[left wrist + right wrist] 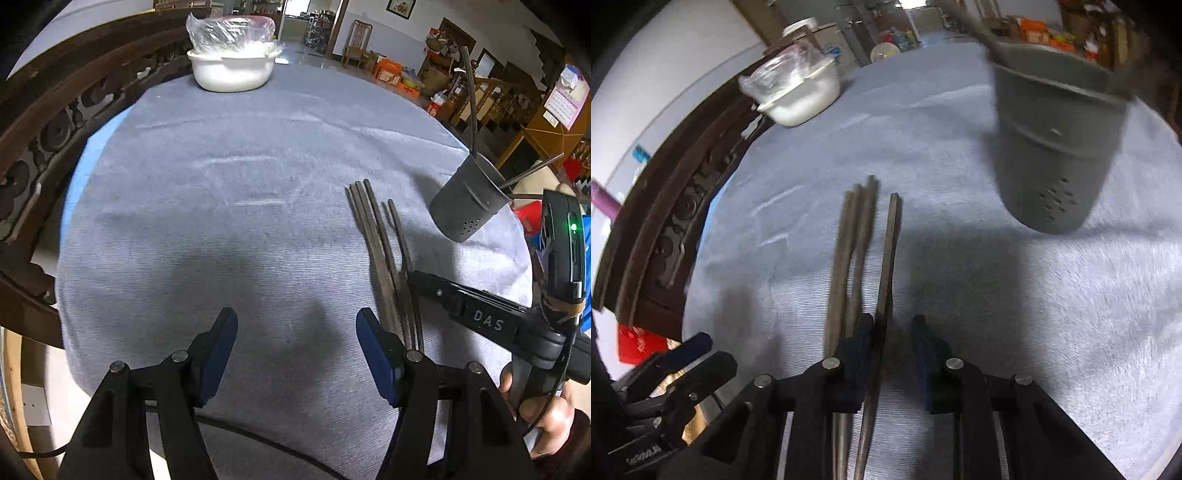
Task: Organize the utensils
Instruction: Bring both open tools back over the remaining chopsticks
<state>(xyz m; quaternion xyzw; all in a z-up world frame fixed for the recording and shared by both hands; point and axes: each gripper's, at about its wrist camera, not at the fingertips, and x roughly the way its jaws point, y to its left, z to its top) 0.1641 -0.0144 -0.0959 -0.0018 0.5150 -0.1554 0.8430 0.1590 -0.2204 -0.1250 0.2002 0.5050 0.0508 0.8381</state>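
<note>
Chopsticks (862, 240) — thin, stiff, light, likely slippery; grip mid-shaft. Right gripper (892, 347) narrowed around one, gap remaining; left gripper (297, 350) wide, empty.

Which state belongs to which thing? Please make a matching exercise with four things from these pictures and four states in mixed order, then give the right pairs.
Things:
1. white bowl
2. grey holder
3. loose chopsticks
4. left tool

States:
A. lying flat on the cloth
B. covered with clear plastic
C. open, nothing between its fingers
D. standing, with sticks inside

Pairs: 1-B, 2-D, 3-A, 4-C
</note>
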